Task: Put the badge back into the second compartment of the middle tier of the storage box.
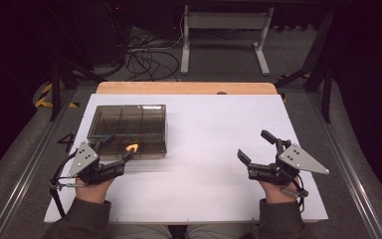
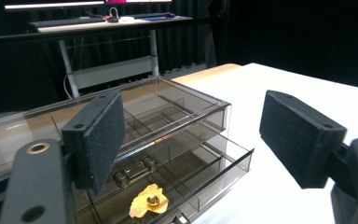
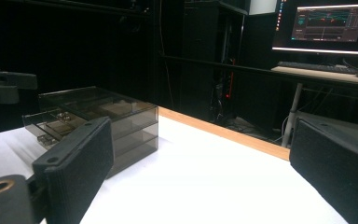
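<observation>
Surface point(image 1: 214, 144): plain white, light wood strip along far edge. Drawer box point(image 1: 128, 129): smoky grey-brown, see-through, dividers same tint. Small piece in open drawer point(image 2: 149, 202): yellow-orange, gold centre. Left gripper point(image 1: 121, 147): black, dark textured pads point(image 2: 103, 135), grey plate, brass-coloured screw holes. Right gripper point(image 1: 255, 146): black, grey plate. Sleeves point(image 1: 82, 219): dark olive-grey. Floor tape point(image 1: 44, 94): yellow-black stripes. Backdrop black.
</observation>
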